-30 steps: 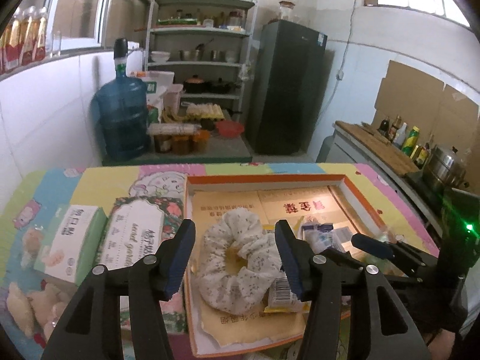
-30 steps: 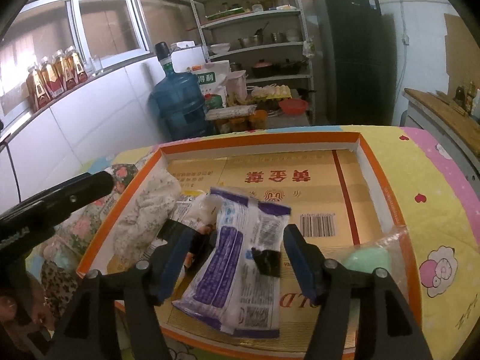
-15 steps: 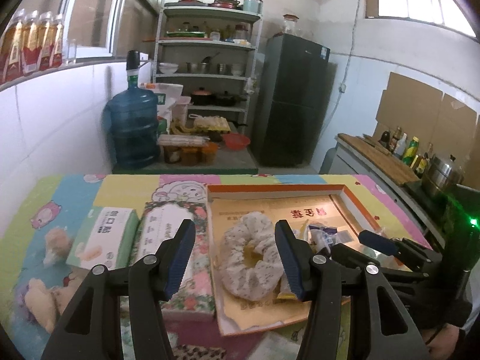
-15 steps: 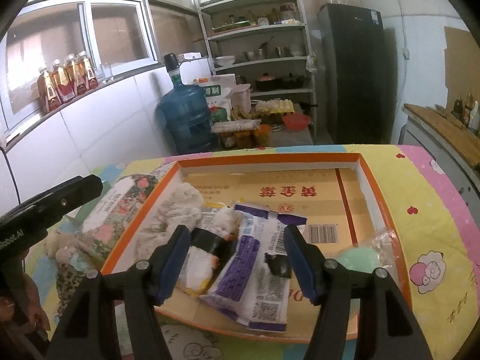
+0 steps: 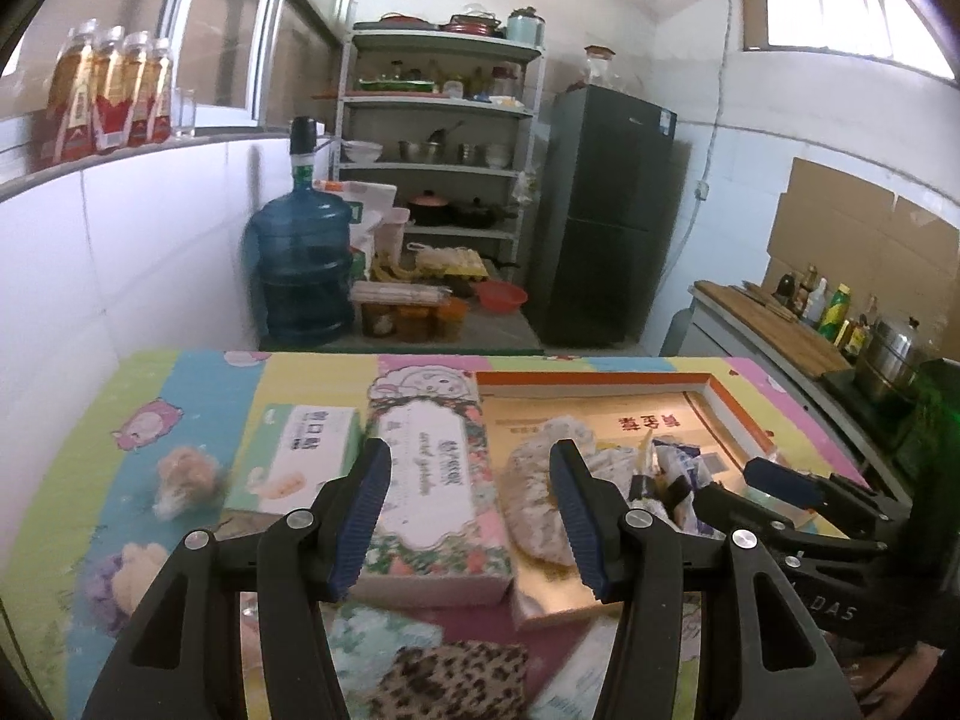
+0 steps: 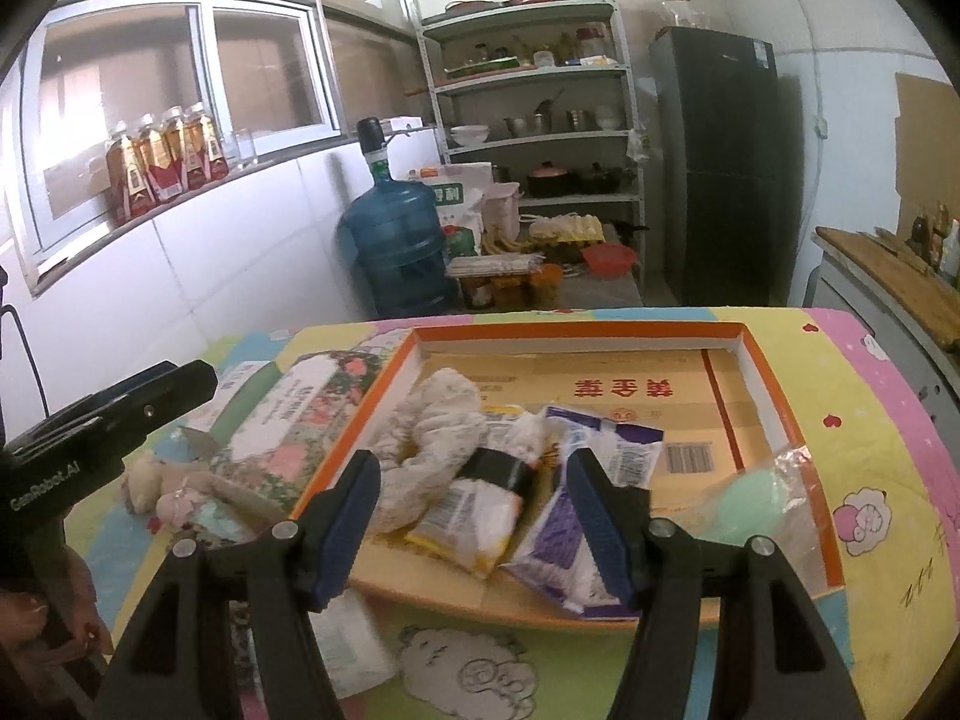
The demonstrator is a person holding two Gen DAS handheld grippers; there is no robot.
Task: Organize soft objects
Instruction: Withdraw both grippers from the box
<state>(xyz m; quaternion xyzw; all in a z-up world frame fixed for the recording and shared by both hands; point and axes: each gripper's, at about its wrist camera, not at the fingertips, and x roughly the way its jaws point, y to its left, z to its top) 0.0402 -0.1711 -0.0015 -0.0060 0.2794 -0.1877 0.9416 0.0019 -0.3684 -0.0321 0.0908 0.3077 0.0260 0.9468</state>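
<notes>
A shallow orange-rimmed cardboard tray (image 6: 576,330) lies on the colourful table mat. In it are a white frilly scrunchie (image 6: 432,420), a yellow-and-white packet (image 6: 474,516), a purple packet (image 6: 558,552) and a green round thing in a clear bag (image 6: 750,504). My right gripper (image 6: 477,498) hangs open above the tray's near edge, holding nothing. My left gripper (image 5: 468,498) is open too and empty, raised over a floral tissue box (image 5: 432,480) left of the tray (image 5: 600,381). The scrunchie (image 5: 540,498) lies just right of the left gripper.
A green-white tissue pack (image 5: 306,450) and a small plush (image 5: 183,480) lie left of the floral box. A leopard-print cloth (image 5: 456,684) sits near the front edge. Beyond the table stand a water jug (image 5: 300,270), shelves (image 5: 438,168) and a fridge (image 5: 600,222). A counter with bottles (image 5: 828,306) runs along the right.
Both grippers have drawn back and risen from the tray, so more of the table shows. The left one has shifted from over the scrunchie to over the floral box. Jaws unchanged.
</notes>
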